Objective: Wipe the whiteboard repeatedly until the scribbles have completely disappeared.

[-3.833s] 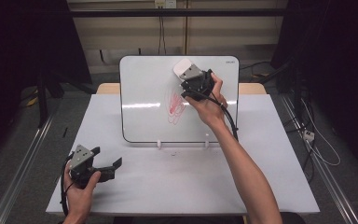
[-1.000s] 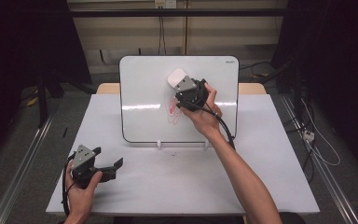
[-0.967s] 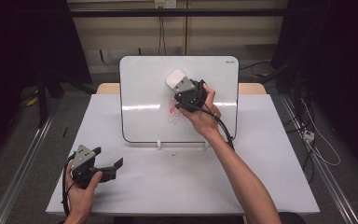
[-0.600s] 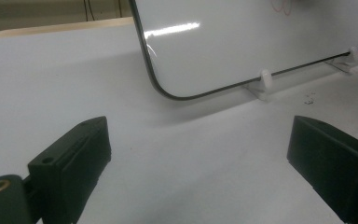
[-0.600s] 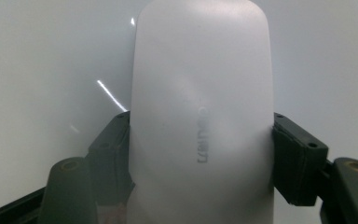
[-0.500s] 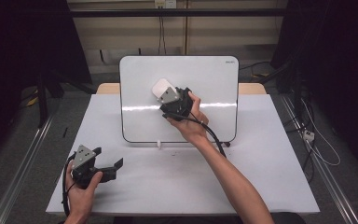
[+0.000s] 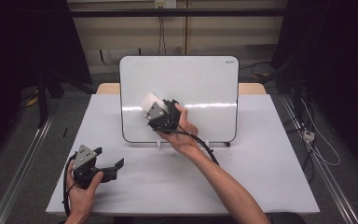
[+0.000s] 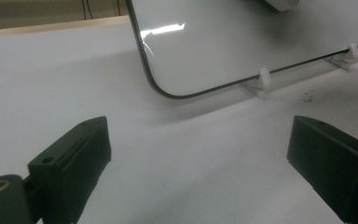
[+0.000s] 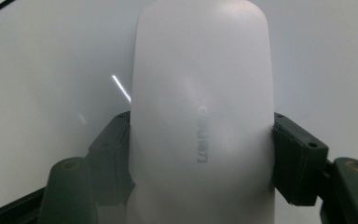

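Plainly, the lines below run from the held thing outward.

Eraser: the white eraser (image 9: 200, 126) sits clenched between the jaws of the right claw (image 7: 154, 111), its far end against the lower left part of the whiteboard (image 7: 205, 84) face, as judged from the high view.

Board: the whiteboard stands upright near the far edge of the bench (image 7: 261, 172) on small white clip feet (image 8: 262, 80); its face looks clean where it shows.

Left claw: the left claw (image 8: 200, 154) rests low at the near left of the bench, released, jaws wide apart with nothing between them, well apart from the board.

Risk, push: a hard press on the eraser could tip or slide the board back, since nothing but the small feet holds it and the other hand is not bracing it.

Risk, grip: the eraser's smooth rounded shell could twist or slip out between the pads if dragged sideways under pressure.

Risk, cable: the cable (image 7: 204, 148) trailing from the right claw might snag a clip foot on a low sweep.

Hidden: the wiping face of the eraser, and whether it truly touches the board.

Hard to make out: any faint marks left behind the hand; small dark specks (image 8: 309, 97) on the bench, perhaps marker dust.

Cut off: the board's top in the left gripper view.
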### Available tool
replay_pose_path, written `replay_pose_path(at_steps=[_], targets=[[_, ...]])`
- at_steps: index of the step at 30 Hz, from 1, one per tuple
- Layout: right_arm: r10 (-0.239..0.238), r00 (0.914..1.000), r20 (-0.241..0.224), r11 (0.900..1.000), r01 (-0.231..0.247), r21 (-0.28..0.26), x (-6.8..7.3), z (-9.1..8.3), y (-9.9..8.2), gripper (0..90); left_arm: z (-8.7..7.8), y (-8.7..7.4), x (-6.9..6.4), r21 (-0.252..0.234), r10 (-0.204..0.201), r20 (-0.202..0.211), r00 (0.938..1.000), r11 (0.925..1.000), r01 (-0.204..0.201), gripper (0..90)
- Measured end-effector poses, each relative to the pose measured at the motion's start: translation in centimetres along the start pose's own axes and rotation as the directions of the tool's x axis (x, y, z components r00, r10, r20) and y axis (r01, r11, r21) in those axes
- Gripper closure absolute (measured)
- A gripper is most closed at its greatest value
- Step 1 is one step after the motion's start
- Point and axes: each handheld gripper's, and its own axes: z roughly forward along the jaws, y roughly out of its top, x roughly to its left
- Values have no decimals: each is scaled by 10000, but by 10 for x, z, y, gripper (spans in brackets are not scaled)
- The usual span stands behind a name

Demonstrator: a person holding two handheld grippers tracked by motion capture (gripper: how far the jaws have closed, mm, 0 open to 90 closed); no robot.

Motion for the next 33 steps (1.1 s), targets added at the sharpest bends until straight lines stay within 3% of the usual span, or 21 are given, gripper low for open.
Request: replay_pose_path(at_steps=[3, 12, 18, 19, 21, 23, 24, 29, 31, 33], targets=[[-149, 9999, -12, 9999, 149, -39, 6, 0, 0, 317, 0, 0, 1, 8, -18, 3, 10000, 10000, 18, 61], [-150, 9998, -95, 9999, 149, -23, -1, -1, -1, 317, -1, -1, 2, -52, -88, -3, 10000, 9999, 88, 61], [177, 9998, 124, 9998, -177, -20, -23, -3, -5, 317, -2, -1, 2, -35, -44, -46, 10000, 10000, 44, 61], [456, 9987, 230, 9989, -455, -54, -26, -3, -5, 317, -2, -1, 3, -40, -41, -46, 10000, 10000, 41, 61], [670, 9971, 358, 9978, -670, -21, -41, -5, -7, 317, -2, -1, 3, -49, -71, -12, 10000, 10000, 71, 61], [763, 9962, 427, 9971, -761, -47, -46, -6, -8, 317, -2, -1, 2, -59, -58, -18, 10000, 10000, 57, 61], [1019, 9934, 530, 9948, -1016, -68, -55, -7, -10, 317, -2, -1, 2, -49, -48, -45, 10000, 10000, 47, 61], [1284, 9882, 840, 9917, -1282, -79, -73, -10, -15, 317, -2, -1, 3, -42, -69, -42, 10000, 10000, 69, 61], [1641, 9809, 1046, 9864, -1645, -49, -88, -14, -22, 317, -2, -1, 3, -51, -65, -50, 10000, 10000, 65, 61], [1754, 9783, 1106, 9844, -1760, -43, -92, -15, -24, 316, -2, -1, 3, -5, -44, -60, 10000, 10000, 44, 61]])
